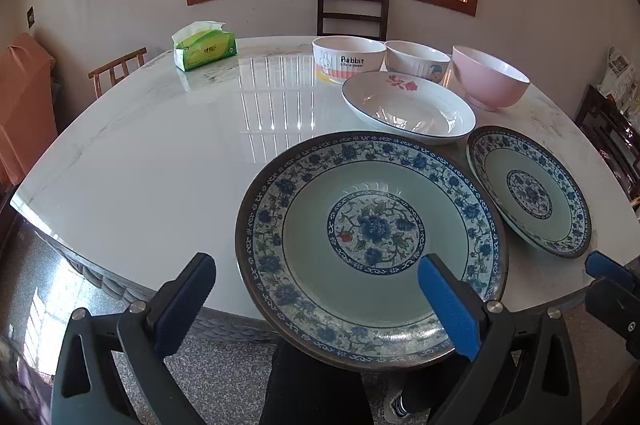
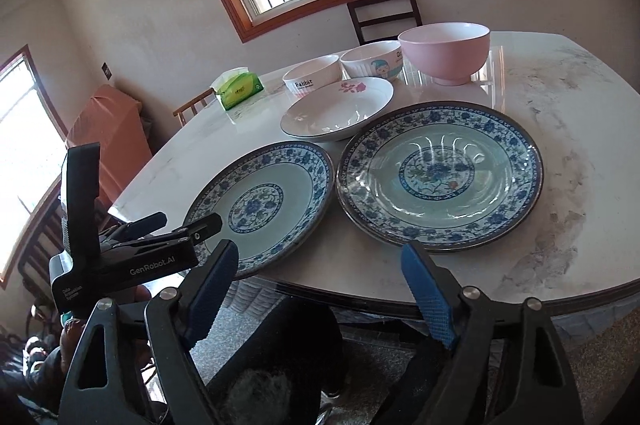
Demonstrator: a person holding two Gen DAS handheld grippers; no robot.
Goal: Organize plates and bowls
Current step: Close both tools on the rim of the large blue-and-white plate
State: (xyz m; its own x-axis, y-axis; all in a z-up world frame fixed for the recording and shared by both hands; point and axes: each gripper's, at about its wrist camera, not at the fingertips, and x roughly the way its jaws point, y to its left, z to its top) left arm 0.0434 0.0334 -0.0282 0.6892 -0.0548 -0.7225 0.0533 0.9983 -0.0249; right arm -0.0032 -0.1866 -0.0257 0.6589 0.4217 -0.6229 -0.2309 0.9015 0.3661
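**A:** Where do the tools stand?

**B:** The left gripper (image 1: 316, 265) is spread wide and grasps nothing. One blue pad (image 1: 448, 309) lies over the near rim of the near blue plate (image 1: 360, 181), and the other hangs off to the side, past the plate. I can't tell whether that pad rests on the glaze or floats just above it. The right gripper (image 2: 320, 249) is released too, with nothing between its fingers. It sits just short of the second blue plate (image 2: 440, 177).

**A:** And the crockery?

**B:** Both blue plates lie side by side at the near edge of the table (image 1: 160, 165). The white flower plate (image 2: 338, 113) is behind them. Behind that stand the rabbit bowl (image 1: 348, 59), the ribbed bowl (image 1: 416, 59) and the pink bowl (image 1: 490, 77), in a row. Nothing is stacked yet.

**A:** What worries you?

**B:** The near blue plate looks to overhang the table edge, above the floor. If that pad presses down on the overhanging rim, the plate could tip and slide off. The jaws also open sideways and don't straddle the rim. Closing them as they are would probably push the plate along rather than pinch it. The glaze looks slick, so a shallow bite could slip during a lift. And setting one plate on the other carelessly could chip a rim or knock the white flower plate.
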